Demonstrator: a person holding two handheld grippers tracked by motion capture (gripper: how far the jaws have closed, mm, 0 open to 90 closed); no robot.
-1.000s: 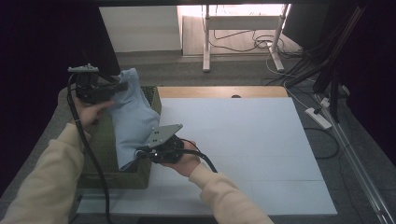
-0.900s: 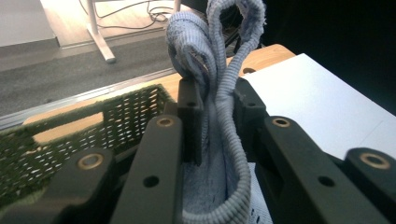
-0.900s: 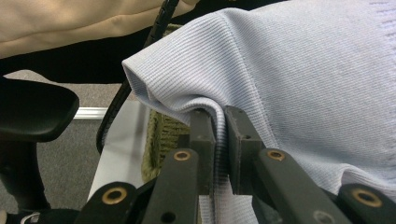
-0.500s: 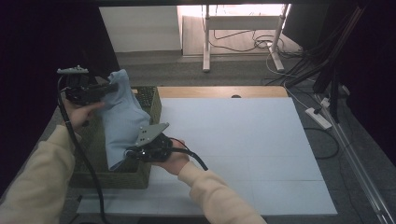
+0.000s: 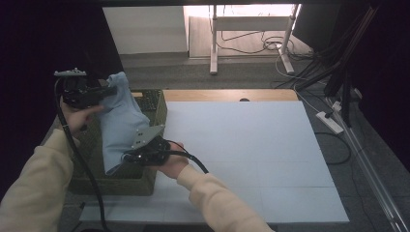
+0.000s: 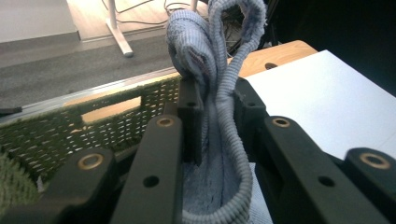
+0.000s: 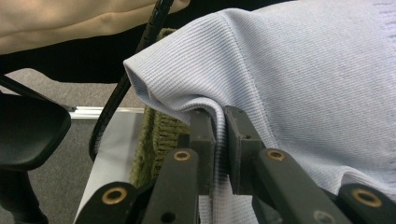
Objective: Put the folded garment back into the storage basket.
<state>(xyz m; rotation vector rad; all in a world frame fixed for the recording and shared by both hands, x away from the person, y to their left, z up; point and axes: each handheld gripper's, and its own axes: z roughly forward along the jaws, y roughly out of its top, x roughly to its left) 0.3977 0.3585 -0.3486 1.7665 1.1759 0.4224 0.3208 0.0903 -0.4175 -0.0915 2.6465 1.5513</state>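
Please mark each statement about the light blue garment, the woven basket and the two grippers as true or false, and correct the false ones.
1. Both grippers hold the light blue garment. True: the left gripper and the right gripper are each shut on its fabric.
2. The garment lies flat on the white table top. False: it hangs between the two grippers, above the woven basket.
3. The basket stands at the left end of the table. True.
4. The left gripper's jaws stand wide open. False: in the left gripper view they pinch a ribbed edge of the garment.
5. The basket is red plastic. False: it is green and woven.
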